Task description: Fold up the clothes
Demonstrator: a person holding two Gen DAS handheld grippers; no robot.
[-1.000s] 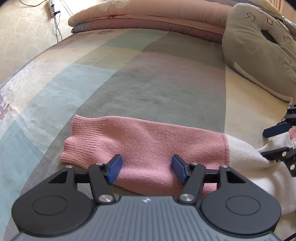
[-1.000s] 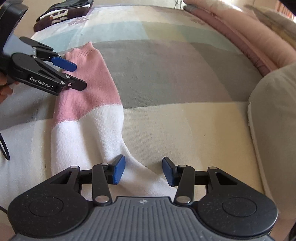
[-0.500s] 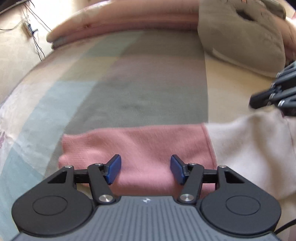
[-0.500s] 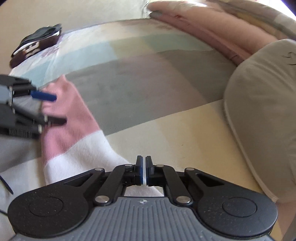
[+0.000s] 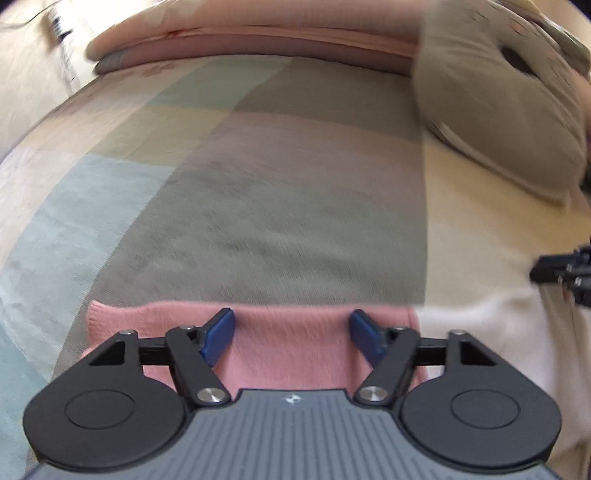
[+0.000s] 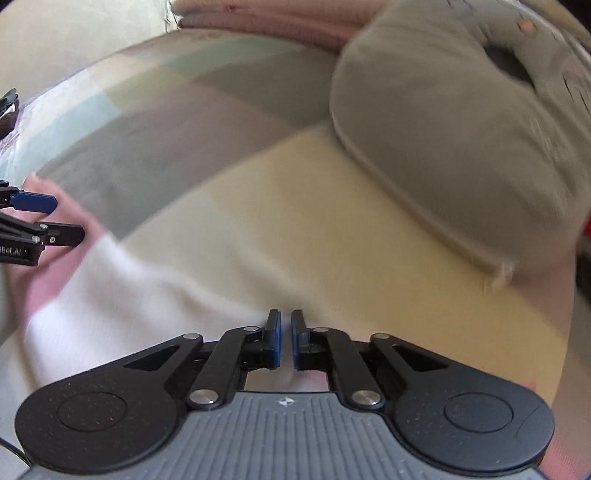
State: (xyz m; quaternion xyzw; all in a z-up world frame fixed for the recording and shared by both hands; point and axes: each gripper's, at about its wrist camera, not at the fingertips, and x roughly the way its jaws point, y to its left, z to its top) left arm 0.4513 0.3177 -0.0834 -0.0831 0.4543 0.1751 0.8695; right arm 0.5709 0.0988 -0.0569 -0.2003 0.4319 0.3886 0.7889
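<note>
Sweater sleeve (image 5: 291, 347), pink toward the cuff and white toward the body, lying flat across the near part of a bed (image 5: 258, 206) covered in pastel colour blocks. In the left wrist view the pink section spans the space between the fingers of the left gripper (image 5: 292, 332), whose blue pads stand wide apart above the cloth and clasp nothing; the cuff edge lies just left of the left finger. The white section (image 6: 155, 295) continues to the right, where the right gripper (image 6: 285, 338) has its pads drawn nearly together with a narrow slit between them; white knit lies at and under the tips, though blur prevents telling whether cloth is pinched. No containers appear. Beyond the sleeve's far edge the bed surface lies open as far as a folded pink quilt (image 5: 258, 33) along the far side. A grey pillow (image 6: 461, 140) occupies the far right, well apart from the sleeve. A dark item (image 6: 8, 110) sits at the far left edge in the right wrist view.
</note>
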